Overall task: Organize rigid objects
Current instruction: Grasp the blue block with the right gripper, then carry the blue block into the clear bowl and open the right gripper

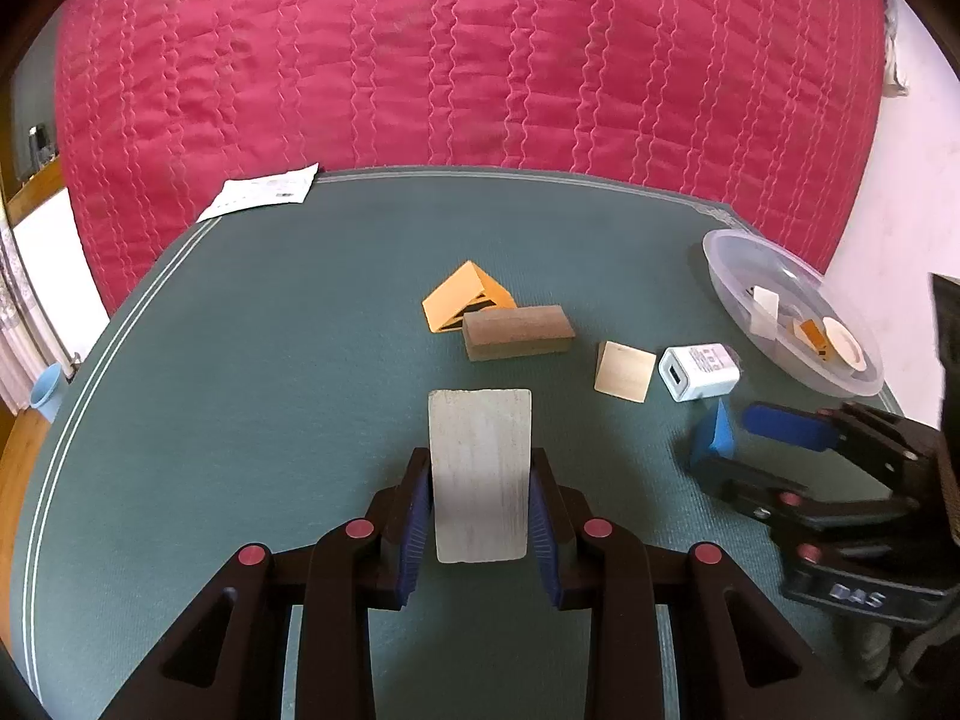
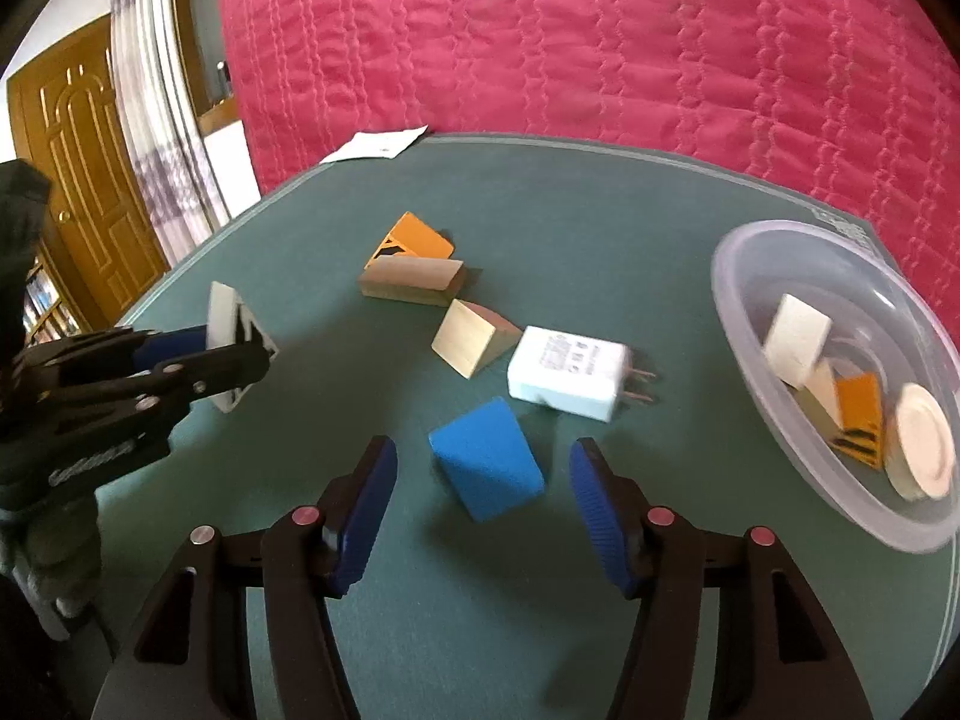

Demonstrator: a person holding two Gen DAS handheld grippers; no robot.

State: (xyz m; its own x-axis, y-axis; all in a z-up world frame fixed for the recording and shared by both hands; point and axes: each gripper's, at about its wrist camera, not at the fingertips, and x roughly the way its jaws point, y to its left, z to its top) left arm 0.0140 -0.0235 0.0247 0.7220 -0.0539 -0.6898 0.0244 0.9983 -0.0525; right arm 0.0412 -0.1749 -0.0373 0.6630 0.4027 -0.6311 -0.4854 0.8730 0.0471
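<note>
My left gripper (image 1: pixel 480 480) is shut on a white block (image 1: pixel 480 474) and holds it above the green table (image 1: pixel 240 360); it also shows in the right wrist view (image 2: pixel 231 354). My right gripper (image 2: pixel 483 474) is open, its jaws on either side of a blue block (image 2: pixel 486 459) lying on the table. An orange wedge (image 1: pixel 462 297), a brown block (image 1: pixel 516 330), a pale wooden wedge (image 1: pixel 624 369) and a white charger (image 1: pixel 699 372) lie mid-table. A clear plastic bowl (image 2: pixel 756 276) at the right holds several small pieces.
A white paper sheet (image 1: pixel 264 195) lies at the table's far left edge. A red quilted bed cover (image 1: pixel 480 60) rises behind the table. A wooden door (image 2: pixel 84 180) and a curtain stand at the far left.
</note>
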